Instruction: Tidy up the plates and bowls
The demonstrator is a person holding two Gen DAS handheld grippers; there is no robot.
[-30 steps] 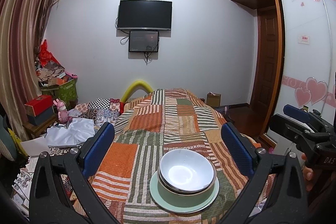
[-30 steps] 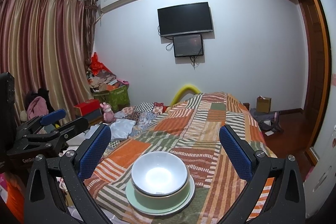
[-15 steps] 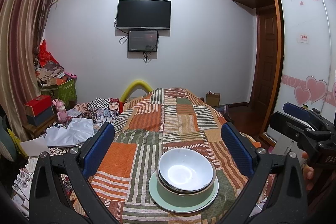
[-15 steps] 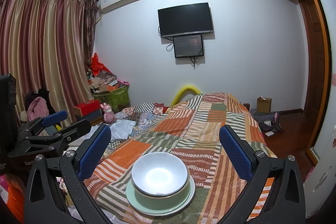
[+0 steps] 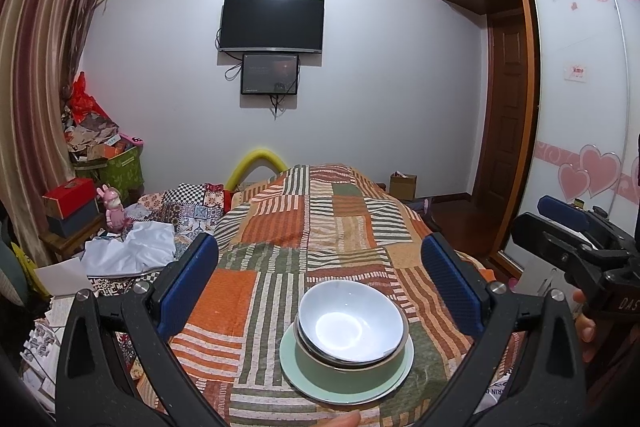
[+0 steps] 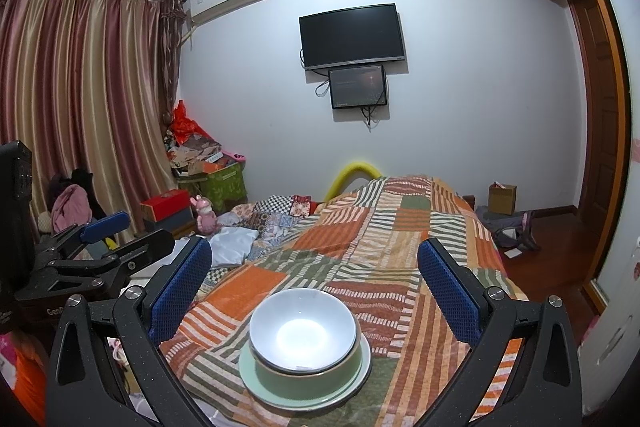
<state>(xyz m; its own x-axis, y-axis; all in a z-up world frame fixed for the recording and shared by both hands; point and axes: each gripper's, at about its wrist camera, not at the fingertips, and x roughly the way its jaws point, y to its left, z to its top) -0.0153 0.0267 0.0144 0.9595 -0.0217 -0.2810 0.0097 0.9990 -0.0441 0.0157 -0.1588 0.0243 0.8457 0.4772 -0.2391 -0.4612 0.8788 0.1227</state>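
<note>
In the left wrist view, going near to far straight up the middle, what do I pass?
Green plate → green bowl holding the white bowl → patchwork quilt → yellow foam arch → small screen → wall TV.

Even, dim indoor light; bright glare pools inside the white bowl [image 5: 351,324]. Fisheye bends walls and blackens corners; focus stays sharp.
</note>
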